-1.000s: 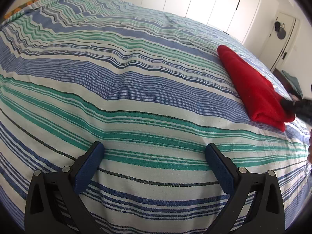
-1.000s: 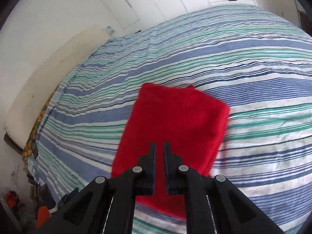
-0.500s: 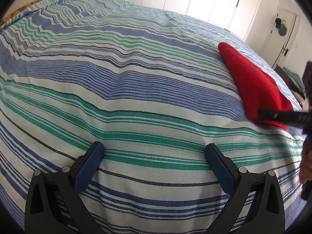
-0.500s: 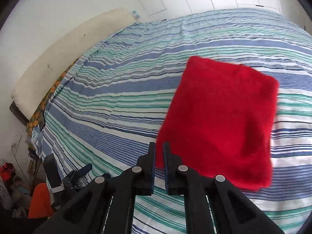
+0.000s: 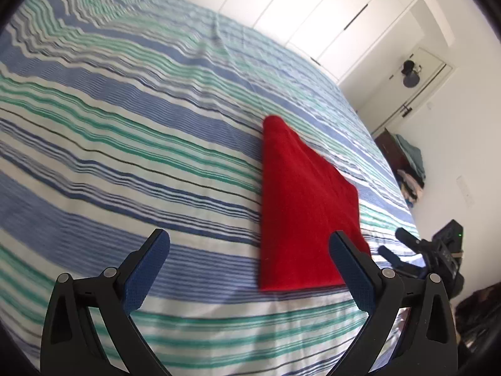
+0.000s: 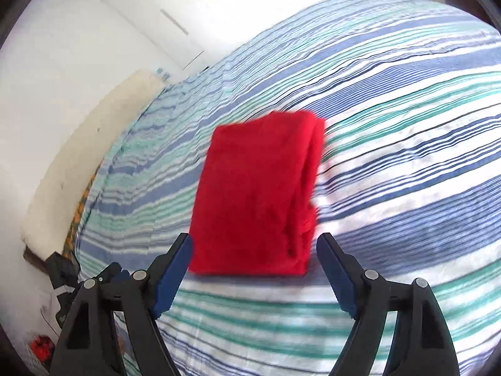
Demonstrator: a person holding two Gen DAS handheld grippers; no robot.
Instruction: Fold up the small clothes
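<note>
Both pairs of tongs hang above a striped bed (image 5: 131,144) with their blue pads spread wide and nothing between them. The right tongs (image 6: 253,266) have just been opening (the folded red garment (image 6: 250,200) lies flat on the cover just beyond their tips, free of the pads). The left tongs (image 5: 250,269) stand apart over bare stripes, the same red garment (image 5: 297,213) lying ahead and to the right, close to the bed's near edge. Beyond the mattress, white wardrobe doors (image 5: 319,9) line the far wall, and a pile of clothes (image 5: 410,169) sits beside a door.
</note>
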